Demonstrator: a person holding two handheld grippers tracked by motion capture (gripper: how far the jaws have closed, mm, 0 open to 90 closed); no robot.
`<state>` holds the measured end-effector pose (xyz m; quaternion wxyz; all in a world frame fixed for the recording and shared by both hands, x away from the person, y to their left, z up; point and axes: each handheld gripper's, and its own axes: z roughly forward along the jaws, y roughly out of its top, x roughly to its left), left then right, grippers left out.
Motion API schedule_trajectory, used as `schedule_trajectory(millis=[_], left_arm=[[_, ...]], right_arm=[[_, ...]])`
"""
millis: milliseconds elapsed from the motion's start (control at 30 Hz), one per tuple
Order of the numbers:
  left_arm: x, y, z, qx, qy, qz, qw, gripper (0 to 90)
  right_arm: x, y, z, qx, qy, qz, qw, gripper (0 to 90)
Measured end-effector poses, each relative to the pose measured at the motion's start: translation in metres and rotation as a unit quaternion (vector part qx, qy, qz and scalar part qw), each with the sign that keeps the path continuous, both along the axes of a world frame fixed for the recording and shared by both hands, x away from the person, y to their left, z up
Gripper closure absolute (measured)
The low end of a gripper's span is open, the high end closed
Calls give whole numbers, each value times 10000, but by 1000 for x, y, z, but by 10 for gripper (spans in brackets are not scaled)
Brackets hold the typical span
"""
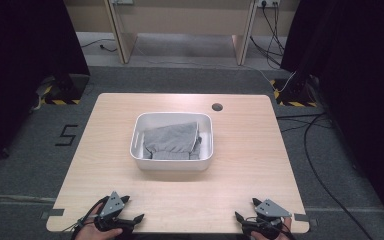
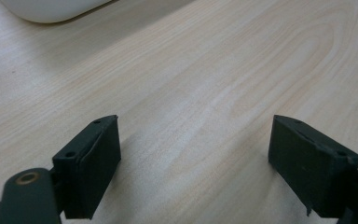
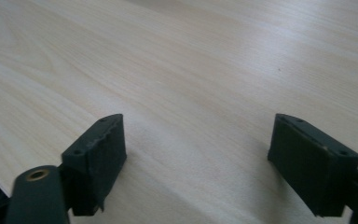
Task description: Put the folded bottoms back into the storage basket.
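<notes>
The grey folded cloth (image 1: 172,141), perhaps a garment, though the high view is too coarse to tell, lies inside the white plastic basin (image 1: 172,165) at the middle of the light wooden table (image 1: 240,165). The left gripper (image 1: 135,219) rests at the table's near left edge and the right gripper (image 1: 240,219) at its near right edge, both well apart from the basin. Each gripper view shows the black jaws spread wide over bare wood, nothing between them.

Grey cloth (image 1: 172,140), apparently folded, lying inside white tub (image 1: 207,150), mid-table
</notes>
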<state>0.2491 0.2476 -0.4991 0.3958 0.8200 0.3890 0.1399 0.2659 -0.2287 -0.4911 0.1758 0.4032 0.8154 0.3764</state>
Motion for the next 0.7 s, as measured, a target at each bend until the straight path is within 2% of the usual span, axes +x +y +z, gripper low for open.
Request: schedule_trajectory(millis=[100, 267, 500, 700], left_arm=[[-5, 0, -2, -24, -86, -7, 10000, 145], [-10, 0, -3, -92, -115, -21, 9999, 144], [-11, 2, -5, -153, -189, -55, 9997, 137], [-11, 2, -5, -151, -196, -64, 9997, 133]], right_arm=[[-4, 1, -2, 48, -71, -23, 10000, 187], [-8, 1, -4, 136, -152, -59, 9998, 187], [-13, 0, -7, 219, -291, -70, 9993, 187], [-14, -1, -9, 275, -317, -75, 9991, 186]])
